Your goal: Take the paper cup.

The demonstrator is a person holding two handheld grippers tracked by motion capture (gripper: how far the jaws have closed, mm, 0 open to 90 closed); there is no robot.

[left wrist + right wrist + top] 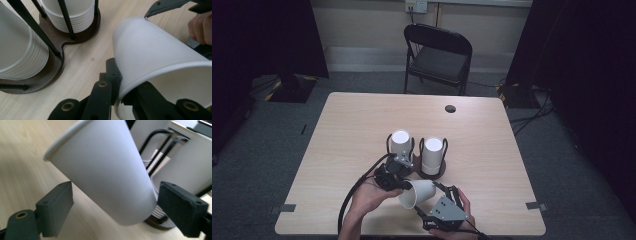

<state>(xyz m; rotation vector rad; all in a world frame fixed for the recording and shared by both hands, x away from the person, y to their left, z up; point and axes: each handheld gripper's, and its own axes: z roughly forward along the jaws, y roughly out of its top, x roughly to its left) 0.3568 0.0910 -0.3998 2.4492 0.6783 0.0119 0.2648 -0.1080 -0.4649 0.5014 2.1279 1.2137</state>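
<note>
A single white paper cup [417,194] hangs tilted over the table's near edge, mouth toward the lower left. My left gripper [404,185] is shut on its rim; in the left gripper view [122,85] one jaw presses the outside wall and the other sits inside the cup [155,57]. My right gripper [436,195] is open around the cup's base end, and its pads [57,207] stand apart from the cup [107,170] on both sides. Just beyond, a dark wooden holder [433,174] carries two stacks of white cups [401,142] [432,150] between black wire posts.
The holder base [57,47] and its stacks [20,55] lie close to the left of the held cup. A black folding chair [439,55] stands past the far edge of the table [362,120], which has a round hole [450,108] in it. Dark curtains flank the room.
</note>
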